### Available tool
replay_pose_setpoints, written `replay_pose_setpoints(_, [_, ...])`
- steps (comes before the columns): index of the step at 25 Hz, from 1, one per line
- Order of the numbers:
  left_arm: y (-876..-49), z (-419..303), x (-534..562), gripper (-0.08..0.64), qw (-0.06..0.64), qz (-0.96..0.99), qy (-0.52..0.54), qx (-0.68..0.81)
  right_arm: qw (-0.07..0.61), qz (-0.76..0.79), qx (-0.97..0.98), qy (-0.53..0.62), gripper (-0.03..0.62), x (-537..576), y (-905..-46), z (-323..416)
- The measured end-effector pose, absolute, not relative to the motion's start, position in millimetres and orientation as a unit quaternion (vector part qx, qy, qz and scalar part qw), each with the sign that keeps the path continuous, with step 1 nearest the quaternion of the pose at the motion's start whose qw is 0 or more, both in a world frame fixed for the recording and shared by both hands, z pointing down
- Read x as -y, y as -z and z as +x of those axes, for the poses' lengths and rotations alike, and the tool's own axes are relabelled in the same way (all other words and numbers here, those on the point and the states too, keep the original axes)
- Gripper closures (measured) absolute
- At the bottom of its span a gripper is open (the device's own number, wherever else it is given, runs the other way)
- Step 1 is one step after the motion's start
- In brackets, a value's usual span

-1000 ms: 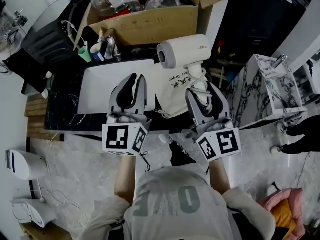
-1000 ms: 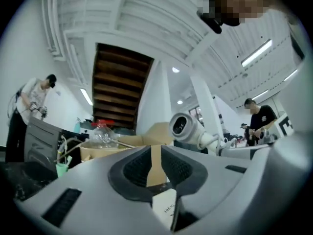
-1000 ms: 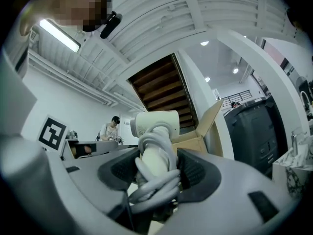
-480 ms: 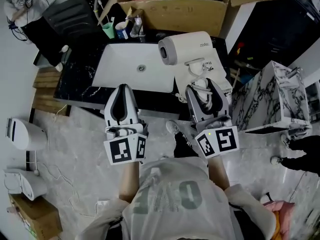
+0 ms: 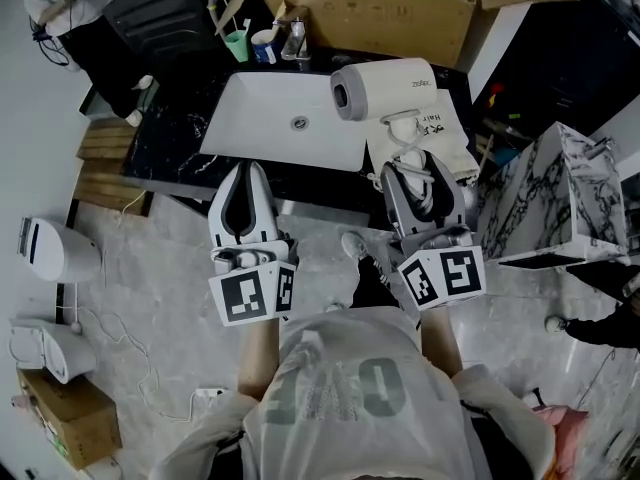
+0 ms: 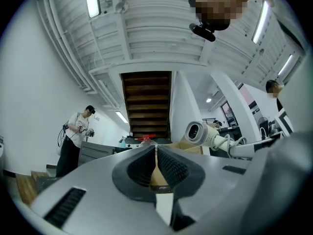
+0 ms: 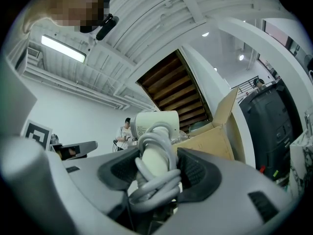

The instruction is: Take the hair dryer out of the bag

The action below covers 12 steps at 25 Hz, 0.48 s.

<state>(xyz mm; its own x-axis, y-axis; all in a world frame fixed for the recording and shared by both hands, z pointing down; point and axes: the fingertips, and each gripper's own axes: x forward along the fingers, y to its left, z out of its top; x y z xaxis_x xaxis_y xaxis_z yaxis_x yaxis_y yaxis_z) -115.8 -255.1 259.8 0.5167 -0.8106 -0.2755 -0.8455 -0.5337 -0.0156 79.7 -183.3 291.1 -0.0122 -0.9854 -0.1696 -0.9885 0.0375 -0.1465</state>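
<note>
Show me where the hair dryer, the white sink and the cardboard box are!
hair dryer (image 5: 395, 86): head view, on its white barrel.
white sink (image 5: 260, 128): head view, on the bare basin floor.
cardboard box (image 5: 400, 23): head view, on its front wall.

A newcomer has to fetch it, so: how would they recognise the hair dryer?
On the black counter, look right of the white sink, before the cardboard box. The hair dryer is held in the right gripper over a white bag: a white barrel with cord wound round its handle.
</note>
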Motion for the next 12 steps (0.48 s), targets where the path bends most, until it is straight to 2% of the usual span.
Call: replay_pose_setpoints(12, [-260,-141,265,0.522,0.078,-0.853,-0.108,-0.505,0.086,-0.693,-0.716,-0.01,0.339,191,-296,77])
